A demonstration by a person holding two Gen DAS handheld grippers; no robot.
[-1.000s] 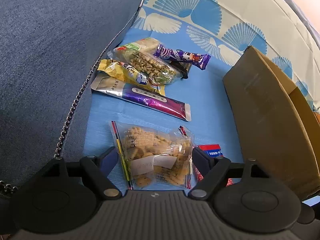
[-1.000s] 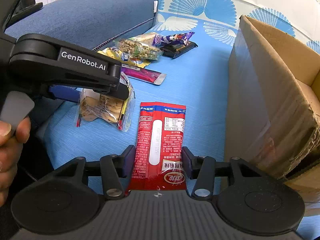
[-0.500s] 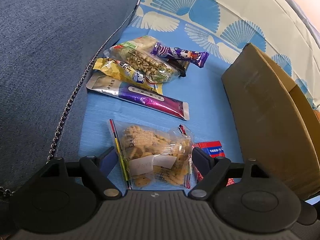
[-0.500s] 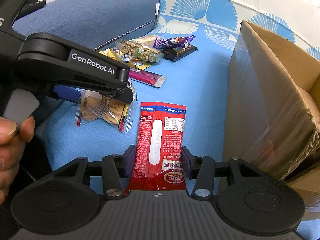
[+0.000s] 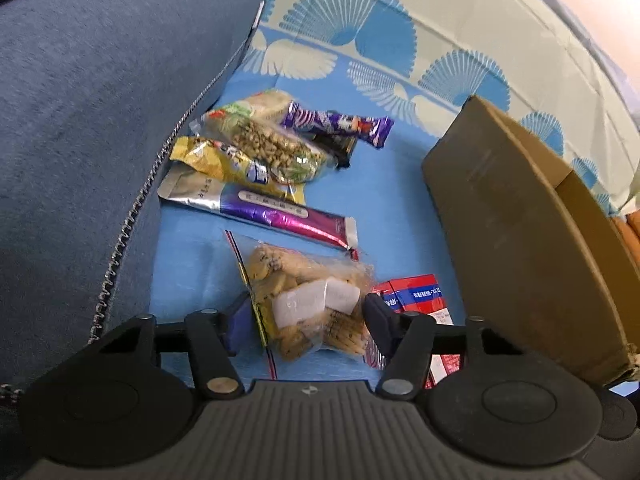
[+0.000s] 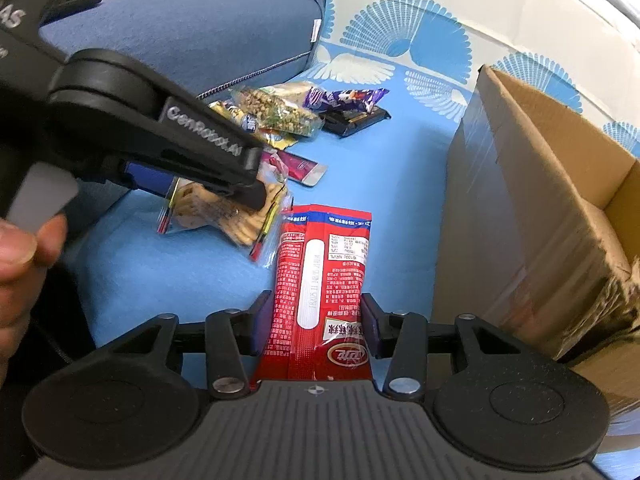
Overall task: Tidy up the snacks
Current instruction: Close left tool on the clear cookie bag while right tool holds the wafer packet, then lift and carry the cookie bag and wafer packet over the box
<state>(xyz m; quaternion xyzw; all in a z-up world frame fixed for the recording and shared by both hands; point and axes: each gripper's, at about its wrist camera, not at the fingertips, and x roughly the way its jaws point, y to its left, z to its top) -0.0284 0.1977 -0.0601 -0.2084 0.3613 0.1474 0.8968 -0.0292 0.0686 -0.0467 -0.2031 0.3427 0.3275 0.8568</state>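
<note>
A clear zip bag of biscuits [image 5: 304,280] lies on the blue bedsheet [image 5: 192,264]. My left gripper [image 5: 306,320] is closing on it; both pads press its sides and the bag bunches up. The right wrist view shows the same grip, with the left gripper [image 6: 256,196] over the bag of biscuits [image 6: 236,220]. A red snack packet [image 6: 320,256] lies flat beside it, and my right gripper [image 6: 318,320] is shut on its long edges. The red snack packet [image 5: 412,296] peeks out beside the left gripper's right finger. A cardboard box [image 6: 520,200] stands open on the right.
Further back lie a long purple packet [image 5: 272,212], a yellow packet [image 5: 216,160], a bag of green peas [image 5: 272,148], a purple candy bar [image 5: 336,124] and a black bar [image 6: 356,120]. A blue cushion [image 5: 80,120] bounds the left. The cardboard box [image 5: 520,240] walls the right. A hand [image 6: 20,248] holds the left gripper.
The left jaws have narrowed onto the biscuit bag, which is now squeezed and crumpled. The right jaws have drawn in slightly against the red packet.
</note>
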